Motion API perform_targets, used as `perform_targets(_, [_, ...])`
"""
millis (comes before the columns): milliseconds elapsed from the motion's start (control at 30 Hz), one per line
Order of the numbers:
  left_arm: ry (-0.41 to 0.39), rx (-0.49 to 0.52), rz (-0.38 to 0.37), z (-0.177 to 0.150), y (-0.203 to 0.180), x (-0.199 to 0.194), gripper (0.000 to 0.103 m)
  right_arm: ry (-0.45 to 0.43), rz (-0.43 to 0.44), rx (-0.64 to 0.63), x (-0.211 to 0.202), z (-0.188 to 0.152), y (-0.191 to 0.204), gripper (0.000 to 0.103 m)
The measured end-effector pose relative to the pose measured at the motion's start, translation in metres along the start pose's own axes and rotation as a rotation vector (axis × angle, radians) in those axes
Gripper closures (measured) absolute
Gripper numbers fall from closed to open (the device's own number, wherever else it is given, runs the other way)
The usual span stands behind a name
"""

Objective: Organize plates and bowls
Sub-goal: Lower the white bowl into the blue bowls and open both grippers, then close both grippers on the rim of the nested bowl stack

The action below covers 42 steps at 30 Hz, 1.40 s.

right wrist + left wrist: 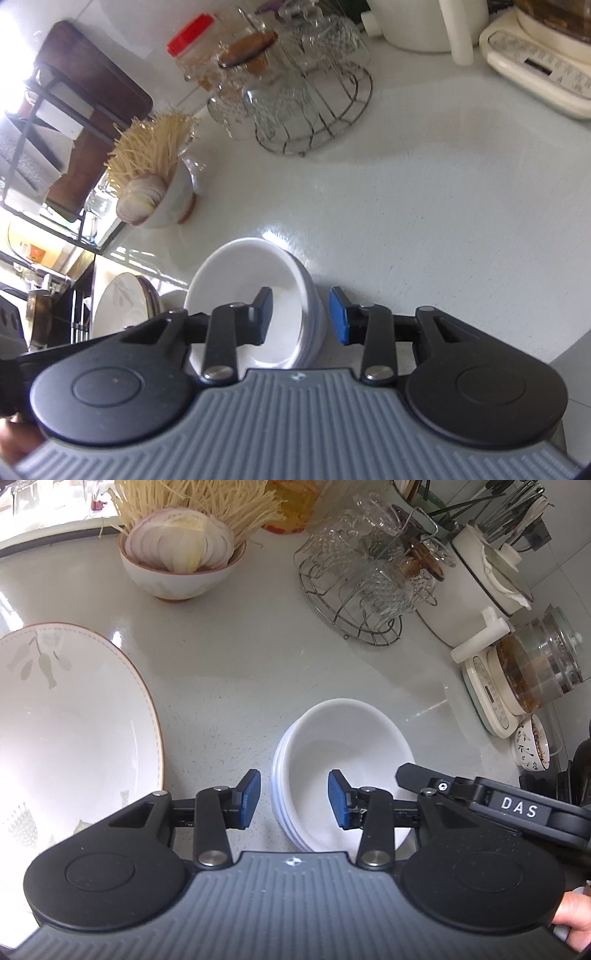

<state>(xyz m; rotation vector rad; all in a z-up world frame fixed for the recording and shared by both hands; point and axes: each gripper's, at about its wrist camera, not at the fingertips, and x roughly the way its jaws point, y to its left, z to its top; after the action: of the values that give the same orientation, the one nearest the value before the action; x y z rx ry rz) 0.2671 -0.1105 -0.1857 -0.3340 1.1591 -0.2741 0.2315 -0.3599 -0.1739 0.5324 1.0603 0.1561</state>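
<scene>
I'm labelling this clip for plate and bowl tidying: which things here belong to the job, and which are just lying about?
Job: stack of plain white bowls; large white plate with fish pattern.

Lying about: wire rack of glass cups; glass kettle on cream base; white bowl of sliced onion.

Bare counter (236, 657) lies open between big plate (74, 716), stacked bowls (343, 746), onion bowl (181, 557) and glass rack (354, 590).

Wire rack (354, 602) of upturned glasses on the counter (236, 657); beside it a white pot (476, 590), glass kettle (535, 664), red-lidded jar (192, 44).
</scene>
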Motion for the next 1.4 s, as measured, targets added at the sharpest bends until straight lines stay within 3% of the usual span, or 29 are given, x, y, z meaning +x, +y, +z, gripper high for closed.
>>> perform_targets(400, [0.044,-0.005,-0.009,-0.005,0.006,0.021,0.059,0.063,-0.007,0.027,0.024,-0.005,-0.007,0.066])
perform_targets(533, [0.040,-0.012,-0.021,-0.006,0.007,0.023,0.065,0.078,-0.002,0.031,0.028,-0.007,-0.008,0.066])
perform_targets(800, [0.034,-0.034,-0.022,-0.007,0.011,0.026,0.074,0.088,0.006,0.044,0.032,-0.008,-0.013,0.071])
perform_targets(1400, [0.034,-0.014,-0.006,-0.012,0.003,0.019,0.079,0.088,0.019,0.010,0.024,-0.011,-0.010,0.078])
